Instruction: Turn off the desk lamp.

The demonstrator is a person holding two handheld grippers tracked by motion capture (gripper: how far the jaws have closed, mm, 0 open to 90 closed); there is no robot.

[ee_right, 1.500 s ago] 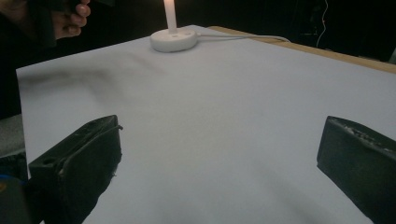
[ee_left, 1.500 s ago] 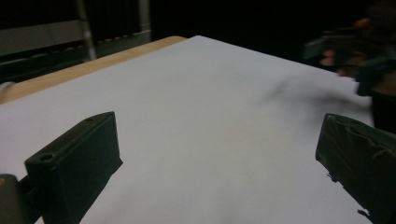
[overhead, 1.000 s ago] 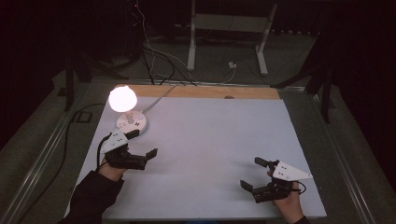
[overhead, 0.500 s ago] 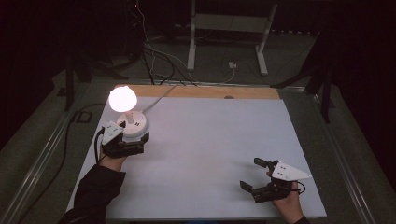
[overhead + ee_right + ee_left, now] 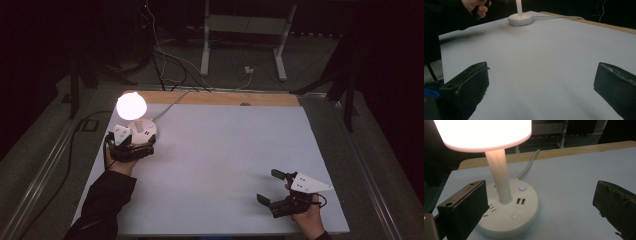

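A large pale table (image 5: 220, 160) takes up the middle of the high view, with a strip of bare wood (image 5: 215, 98) along its far edge and a dark floor with cables and a metal stand (image 5: 242, 37) beyond it. Near the table's far left corner stands a small lit lamp (image 5: 134, 116), its glowing round shade (image 5: 131, 104) on a slim white stem (image 5: 499, 176) rising from a round white base (image 5: 511, 213); a white cord (image 5: 527, 166) runs from the base toward the wooden strip. The base carries a small button lit blue (image 5: 522, 187), a pair of USB sockets (image 5: 521, 201) and a round unlit button (image 5: 514, 216). The left gripper (image 5: 131, 148), held in the person's left hand (image 5: 116, 161) with a dark sleeve (image 5: 102, 202) behind it, sits just on the near side of the lamp base; in the left gripper view its jaws stand wide apart, one close beside the base and the other well off over bare table, gripping nothing. The right gripper (image 5: 274, 189), held in the right hand (image 5: 307, 217), rests near the table's near right corner, well apart from the lamp, its jaws also spread and empty over the bare surface.
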